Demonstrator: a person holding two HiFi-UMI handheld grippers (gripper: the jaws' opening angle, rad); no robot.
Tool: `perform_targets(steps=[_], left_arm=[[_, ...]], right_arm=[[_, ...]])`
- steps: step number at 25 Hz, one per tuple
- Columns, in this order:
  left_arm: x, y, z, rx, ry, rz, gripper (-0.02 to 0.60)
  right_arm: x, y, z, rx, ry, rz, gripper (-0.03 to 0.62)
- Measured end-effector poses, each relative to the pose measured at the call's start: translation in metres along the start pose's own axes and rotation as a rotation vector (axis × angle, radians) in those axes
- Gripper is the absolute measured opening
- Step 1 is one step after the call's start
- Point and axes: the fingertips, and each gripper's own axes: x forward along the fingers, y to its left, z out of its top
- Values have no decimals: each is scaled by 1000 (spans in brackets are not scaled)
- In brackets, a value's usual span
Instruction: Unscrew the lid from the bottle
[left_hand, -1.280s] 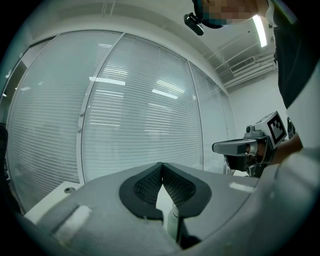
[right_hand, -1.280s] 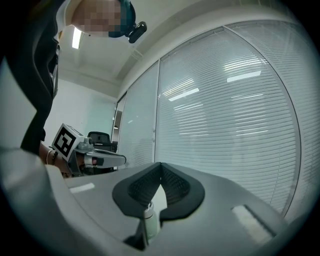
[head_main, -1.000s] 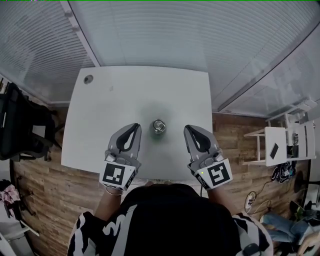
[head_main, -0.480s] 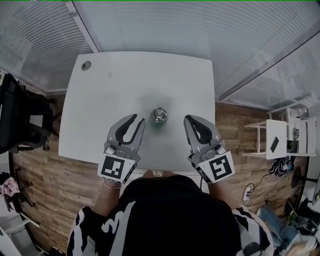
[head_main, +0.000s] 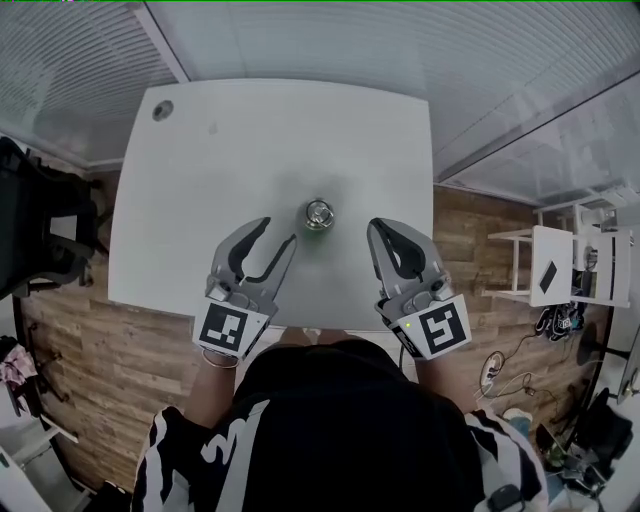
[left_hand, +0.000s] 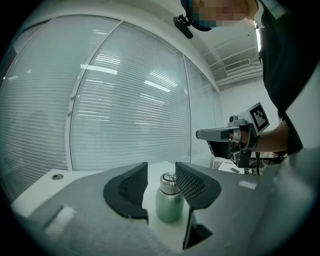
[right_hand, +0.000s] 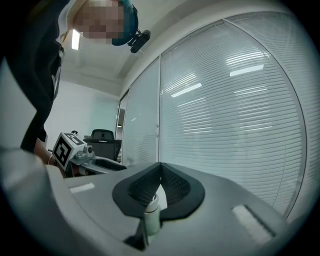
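Observation:
A small green metal bottle (head_main: 319, 214) with a silver lid (left_hand: 169, 181) stands upright near the middle of the white table (head_main: 200, 190). My left gripper (head_main: 278, 232) is just left of it and nearer to me. Its jaws have just been opening and now stand apart, short of the bottle. In the left gripper view the bottle (left_hand: 169, 202) shows in the gap, beyond the pads (left_hand: 132, 186), untouched. My right gripper (head_main: 376, 229) hovers to the bottle's right, shut and empty. Its closed jaws (right_hand: 160, 166) partly hide the bottle (right_hand: 151, 216) behind them.
A round cable hole (head_main: 162, 110) sits in the table's far left corner. Glass walls with blinds stand behind the table. A black office chair (head_main: 40, 230) is on the left and a white shelf unit (head_main: 560, 280) on the right, both on the wooden floor.
The left gripper's jaws went from shut to apart and the gripper sank slightly beside the bottle. The right gripper has stayed shut in place. The bottle has not moved.

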Motion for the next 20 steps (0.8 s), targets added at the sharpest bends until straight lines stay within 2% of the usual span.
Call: perform_targets(steps=[4,10,20], left_arm=[[4,-9,-12,4,21,-33,218],[9,-12,-30,-17,41,-46,242],[21,-19,-51,-7,71,-78,296]], right_arm=[[-2,-2,-4,6,10,1,-3],[-2,-3,-14,0,32,2,-3],[-1,-3,-23,25,62,-8,-3]])
